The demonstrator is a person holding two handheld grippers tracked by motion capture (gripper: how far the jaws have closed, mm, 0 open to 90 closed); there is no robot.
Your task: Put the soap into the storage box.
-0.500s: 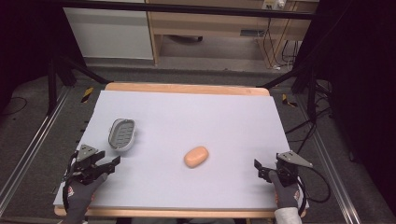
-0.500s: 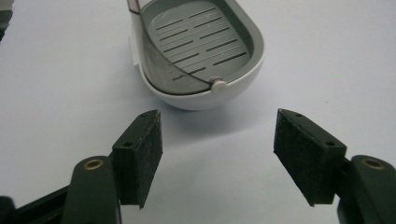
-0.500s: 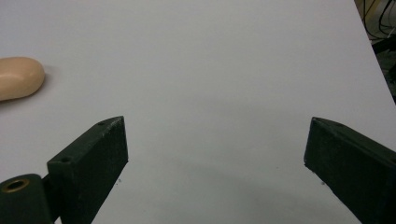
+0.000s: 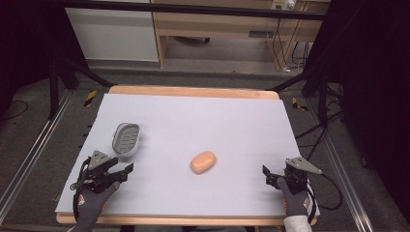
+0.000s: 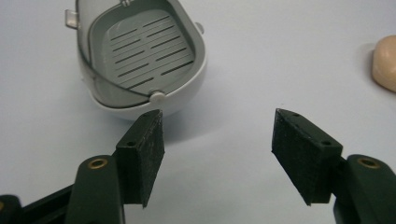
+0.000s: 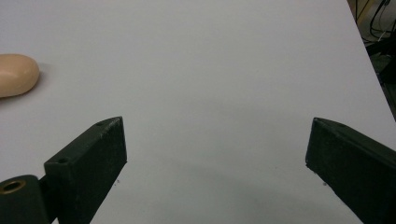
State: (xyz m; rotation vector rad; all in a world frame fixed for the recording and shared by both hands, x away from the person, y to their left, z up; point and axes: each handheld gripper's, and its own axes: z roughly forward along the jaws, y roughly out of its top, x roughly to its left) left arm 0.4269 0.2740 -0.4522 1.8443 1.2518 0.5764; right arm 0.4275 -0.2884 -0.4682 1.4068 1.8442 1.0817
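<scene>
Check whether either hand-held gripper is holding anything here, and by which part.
Nothing is held. The left hand-held gripper and right hand-held gripper are both open on bare table, apart from the soap and soap dish.

Lab-like recording space: dark curtains (image 4: 29, 43), floor rails (image 4: 29, 159), loose cables (image 4: 309, 140), white-topped table (image 4: 203, 121).

Even overhead light falls on the pale lavender table surface (image 4: 217, 121), while the room around it is dark. The peach oval soap-like lump (image 4: 203, 162) casts a faint shadow. The high view is soft and grainy; both gripper views blur near their jaws.
</scene>
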